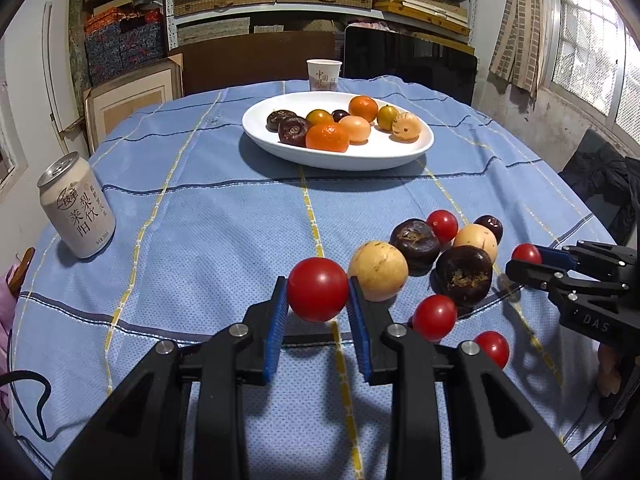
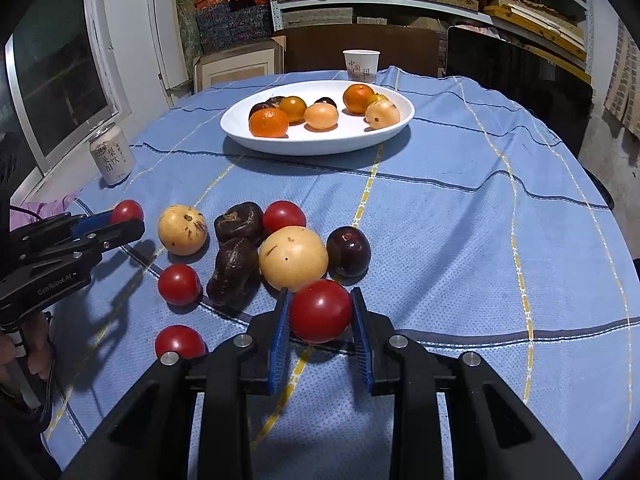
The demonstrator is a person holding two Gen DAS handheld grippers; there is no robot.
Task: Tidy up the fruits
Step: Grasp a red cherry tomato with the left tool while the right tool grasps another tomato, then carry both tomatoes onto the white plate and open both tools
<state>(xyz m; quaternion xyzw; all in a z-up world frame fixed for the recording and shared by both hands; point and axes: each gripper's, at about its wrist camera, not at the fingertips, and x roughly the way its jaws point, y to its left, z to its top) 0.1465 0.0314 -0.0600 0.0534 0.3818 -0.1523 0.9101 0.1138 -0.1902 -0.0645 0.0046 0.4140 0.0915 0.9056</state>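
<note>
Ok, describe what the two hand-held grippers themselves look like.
Both match: the left hand-held gripper and right hand-held gripper have angular black bodies, silver round pivot bolts and ribbed blue pads on the two fingers. Seen side-on, the left body carries pale "GenRobot.AI" lettering, the right "DAS".

Both tools share one build: the left gripper [image 1: 318,300] and the right gripper [image 2: 320,312] are matte black plastic, each with two angular, faceted arms that taper forward to a pair of flat fingers faced with ribbed blue pads [image 1: 277,328]. Round silver screw heads [image 1: 239,330] mark the pivots, two on either side, and triangular cut-outs lighten the outer arms. Pale lettering runs along the side of each body, reading "DAS" on the right one in the left wrist view. A thin dark cable [image 1: 36,404] loops at the left edge
</note>
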